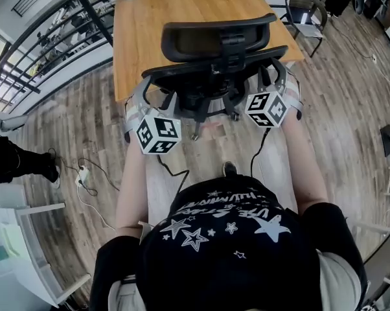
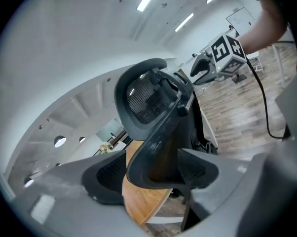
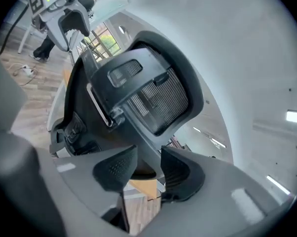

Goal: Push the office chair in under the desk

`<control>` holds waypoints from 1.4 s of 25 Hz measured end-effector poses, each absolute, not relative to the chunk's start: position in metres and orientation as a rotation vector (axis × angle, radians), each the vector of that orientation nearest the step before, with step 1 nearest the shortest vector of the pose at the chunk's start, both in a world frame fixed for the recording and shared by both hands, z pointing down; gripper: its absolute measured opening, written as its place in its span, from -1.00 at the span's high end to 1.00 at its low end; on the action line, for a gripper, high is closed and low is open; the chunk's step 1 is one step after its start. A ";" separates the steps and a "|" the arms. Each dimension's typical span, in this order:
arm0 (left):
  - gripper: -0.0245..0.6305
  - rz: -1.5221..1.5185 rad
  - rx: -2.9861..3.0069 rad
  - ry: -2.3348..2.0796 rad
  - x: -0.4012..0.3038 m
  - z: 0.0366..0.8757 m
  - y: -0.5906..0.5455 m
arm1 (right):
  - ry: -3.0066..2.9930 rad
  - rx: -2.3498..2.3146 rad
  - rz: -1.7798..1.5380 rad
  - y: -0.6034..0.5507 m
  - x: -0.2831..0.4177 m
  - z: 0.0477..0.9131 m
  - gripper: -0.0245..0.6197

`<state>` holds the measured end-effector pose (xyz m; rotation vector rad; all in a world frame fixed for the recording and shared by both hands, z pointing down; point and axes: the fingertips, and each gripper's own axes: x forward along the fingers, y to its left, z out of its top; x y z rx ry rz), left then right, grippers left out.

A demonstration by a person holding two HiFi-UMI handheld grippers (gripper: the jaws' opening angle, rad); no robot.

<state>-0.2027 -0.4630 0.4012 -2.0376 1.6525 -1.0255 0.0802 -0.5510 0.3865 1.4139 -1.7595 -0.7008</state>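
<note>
The black office chair (image 1: pixel 214 70), with its headrest (image 1: pixel 217 36), stands against the near edge of the wooden desk (image 1: pixel 175 11). I hold the backrest frame from both sides. My left gripper (image 1: pixel 145 94) is at the frame's left edge and my right gripper (image 1: pixel 282 80) at its right edge. In the left gripper view the left gripper (image 2: pixel 151 171) has the black frame bar (image 2: pixel 156 147) between its pads, pressed on it. In the right gripper view the right gripper (image 3: pixel 146 169) is shut on the frame bar (image 3: pixel 143 149) below the mesh headrest (image 3: pixel 153 95).
A second chair (image 1: pixel 305 8) stands at the desk's far right corner. A power strip and cables (image 1: pixel 83 173) lie on the wood floor at left, near a person's dark shoes (image 1: pixel 20 159). White furniture (image 1: pixel 20 238) is at lower left, a railing (image 1: pixel 46 41) beyond.
</note>
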 end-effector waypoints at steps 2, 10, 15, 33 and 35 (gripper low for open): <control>-0.08 -0.964 -2.078 1.666 -0.201 0.396 -0.452 | -1.778 1.438 -0.703 -0.537 0.076 0.379 0.48; 0.14 -0.816 -2.130 1.663 -0.203 0.394 -0.416 | -1.857 1.480 -0.722 -0.482 0.046 0.371 0.72; 0.43 -0.685 -2.212 1.649 -0.199 0.398 -0.396 | -1.858 1.491 -0.704 -0.457 0.037 0.380 0.86; 0.92 -0.603 -2.353 1.773 -0.196 0.432 -0.359 | -2.086 1.493 -0.692 -0.392 0.024 0.385 0.92; 0.92 -0.593 -2.363 1.792 -0.189 0.431 -0.353 | -2.104 1.502 -0.664 -0.385 0.031 0.385 0.92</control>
